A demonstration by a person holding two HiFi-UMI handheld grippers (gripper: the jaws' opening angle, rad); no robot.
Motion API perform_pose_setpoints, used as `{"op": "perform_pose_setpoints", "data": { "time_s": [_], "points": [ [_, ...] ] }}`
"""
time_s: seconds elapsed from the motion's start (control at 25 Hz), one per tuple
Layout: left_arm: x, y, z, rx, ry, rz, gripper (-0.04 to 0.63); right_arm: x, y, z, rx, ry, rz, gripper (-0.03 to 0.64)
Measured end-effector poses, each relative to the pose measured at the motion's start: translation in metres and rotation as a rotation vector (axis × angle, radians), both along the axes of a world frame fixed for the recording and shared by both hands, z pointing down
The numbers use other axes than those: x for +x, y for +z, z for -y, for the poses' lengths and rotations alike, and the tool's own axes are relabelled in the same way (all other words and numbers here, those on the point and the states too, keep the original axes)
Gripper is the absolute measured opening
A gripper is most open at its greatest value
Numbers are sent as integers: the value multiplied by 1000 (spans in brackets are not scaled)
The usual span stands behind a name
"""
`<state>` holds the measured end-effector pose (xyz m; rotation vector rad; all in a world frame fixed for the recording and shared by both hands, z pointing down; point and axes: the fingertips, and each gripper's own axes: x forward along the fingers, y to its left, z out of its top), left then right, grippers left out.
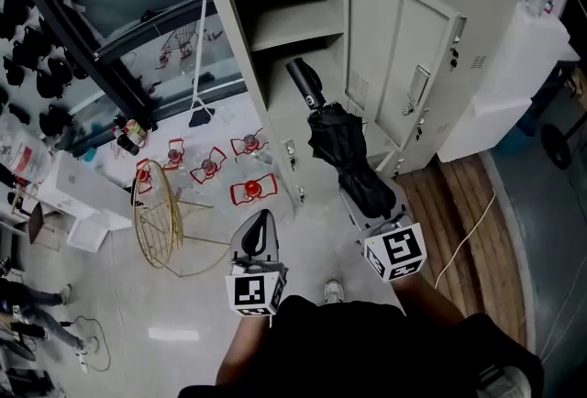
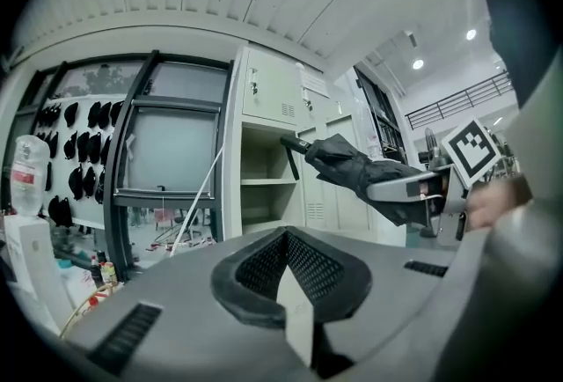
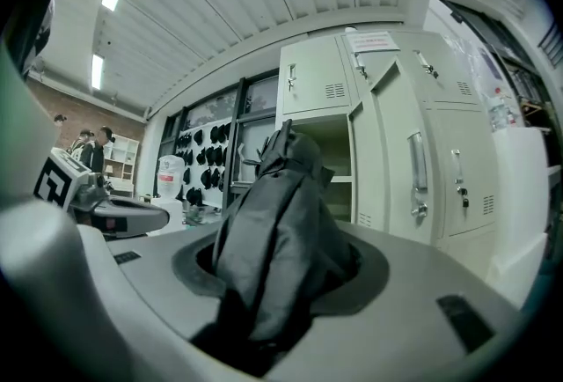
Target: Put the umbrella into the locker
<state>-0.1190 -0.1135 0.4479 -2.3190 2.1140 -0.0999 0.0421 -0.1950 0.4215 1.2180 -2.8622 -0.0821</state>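
Note:
A folded black umbrella is clamped between the jaws of my right gripper, with its handle pointing at the open compartment of the beige locker. The handle tip is at the compartment's mouth, below the shelf. The locker door is swung open to the right. In the right gripper view the umbrella fills the space between the jaws. My left gripper is held left of the umbrella, shut and empty. In the left gripper view the umbrella and the right gripper show in front of the locker.
A gold wire rack and several red wire holders stand on the floor left of the locker. A white cable runs over the wooden floor at the right. A white box stands beside the lockers. Black caps hang at far left.

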Motion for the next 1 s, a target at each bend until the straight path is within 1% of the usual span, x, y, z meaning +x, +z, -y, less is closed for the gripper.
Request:
{"op": "perform_pose_setpoints", "data": {
  "time_s": [0.28, 0.36, 0.48, 0.76, 0.92, 1.0],
  "points": [
    [-20, 2, 32, 11, 15, 20, -3, -21, -5, 41, 4, 34, -7, 219],
    [-30, 1, 45, 19, 11, 41, -3, -29, -4, 52, 3, 38, 0, 219],
    [-43, -3, 66, 29, 30, 71, -3, -44, -4, 70, 0, 51, -2, 219],
    [-75, -18, 117, 52, 82, 77, -3, -74, -20, 118, 16, 115, -20, 219],
    [-88, -22, 139, 58, 116, 64, -3, -86, -31, 143, 35, 158, -43, 219],
    [-99, -21, 147, 57, 124, 74, -3, -93, -34, 152, 39, 180, -52, 219]
  ]
}}
